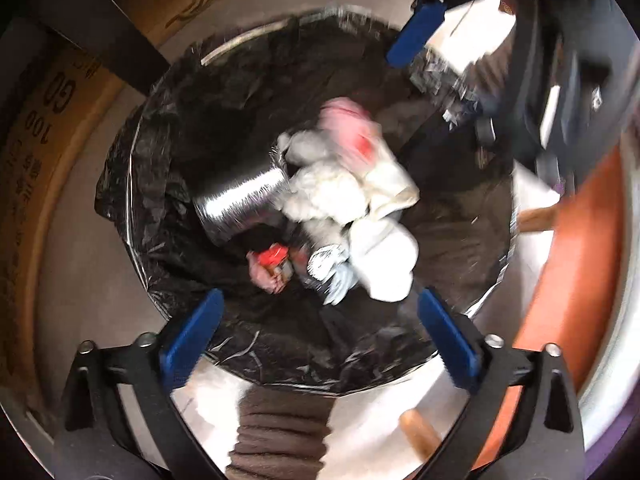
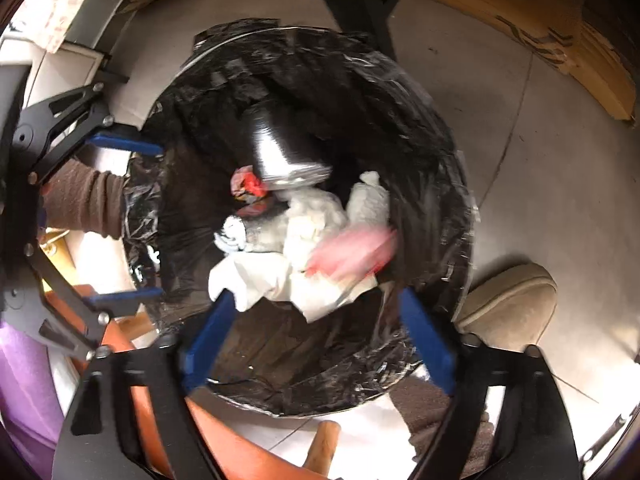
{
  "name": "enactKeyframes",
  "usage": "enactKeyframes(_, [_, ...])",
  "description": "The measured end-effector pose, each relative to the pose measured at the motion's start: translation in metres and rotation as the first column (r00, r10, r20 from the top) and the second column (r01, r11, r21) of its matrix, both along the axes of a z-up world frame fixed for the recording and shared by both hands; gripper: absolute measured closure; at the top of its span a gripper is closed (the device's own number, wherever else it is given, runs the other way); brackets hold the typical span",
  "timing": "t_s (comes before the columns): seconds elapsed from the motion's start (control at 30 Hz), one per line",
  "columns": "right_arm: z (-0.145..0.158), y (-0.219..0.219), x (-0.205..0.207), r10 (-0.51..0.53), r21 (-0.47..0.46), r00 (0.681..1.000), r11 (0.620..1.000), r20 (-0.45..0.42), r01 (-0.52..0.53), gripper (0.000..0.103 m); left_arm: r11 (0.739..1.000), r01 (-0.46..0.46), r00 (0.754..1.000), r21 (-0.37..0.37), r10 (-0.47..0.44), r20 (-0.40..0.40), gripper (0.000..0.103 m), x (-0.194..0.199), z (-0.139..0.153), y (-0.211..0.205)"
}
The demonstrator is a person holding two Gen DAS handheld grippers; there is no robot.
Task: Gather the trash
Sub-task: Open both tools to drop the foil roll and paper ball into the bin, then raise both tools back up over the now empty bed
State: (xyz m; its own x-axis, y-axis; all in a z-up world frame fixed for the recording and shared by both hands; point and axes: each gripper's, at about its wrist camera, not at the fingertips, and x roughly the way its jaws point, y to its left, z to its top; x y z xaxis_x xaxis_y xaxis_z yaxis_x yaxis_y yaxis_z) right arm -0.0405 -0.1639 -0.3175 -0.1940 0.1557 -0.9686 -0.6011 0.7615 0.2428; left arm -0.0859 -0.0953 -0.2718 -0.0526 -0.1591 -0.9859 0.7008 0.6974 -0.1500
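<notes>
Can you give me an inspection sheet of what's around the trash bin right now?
Surface: pale tiled floor.
Job's things: round bin with black liner holding white crumpled paper, a silver can, a red wrapper; a blurred pink item over the paper.
Clutter: cardboard boxes.
Grippers: left tongs and right tongs both open above the bin, nothing between them.
Cables: nothing seen.
Surroundings: orange chair, beige shoe, brown sleeve.

In the lined bin (image 1: pixel 168 208) a can (image 1: pixel 240 200) lies beside crumpled tissues (image 1: pixel 332 196), a blurred wrapper (image 1: pixel 348 128) seemingly on top.
</notes>
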Motion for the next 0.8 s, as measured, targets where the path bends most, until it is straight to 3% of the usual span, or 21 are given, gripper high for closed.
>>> enactKeyframes(0.1, [0.003, 0.0, 0.0, -0.003, -0.004, 1.0, 1.0, 0.011, 0.003, 0.013, 1.0, 0.023, 0.998, -0.018, -0.022, 0.057, 0.006, -0.003, 0.013, 0.001])
enactKeyframes(0.23, [0.008, -0.001, 0.003, -0.022, -0.001, 1.0, 1.0, 0.018, 0.022, 0.011, 0.998, 0.026, 0.998, -0.058, -0.023, 0.066, 0.006, -0.006, 0.03, 0.004])
enactKeyframes(0.43, [0.03, -0.009, 0.011, -0.08, -0.02, 0.996, 0.997, 0.047, 0.081, 0.01, 0.994, 0.03, 0.984, -0.1, -0.012, 0.175, 0.006, -0.013, 0.065, 0.006])
enactKeyframes(0.63, [0.073, -0.02, 0.006, -0.111, 0.035, 0.989, 0.994, 0.097, 0.108, 0.009, 0.992, 0.02, 0.96, -0.122, 0.015, 0.279, 0.006, -0.015, 0.122, 0.018])
enactKeyframes(0.8, [0.125, -0.024, -0.009, -0.11, 0.102, 0.975, 0.991, 0.191, 0.092, 0.009, 0.993, -0.018, 0.935, -0.12, 0.06, 0.349, 0.006, -0.025, 0.16, 0.024])
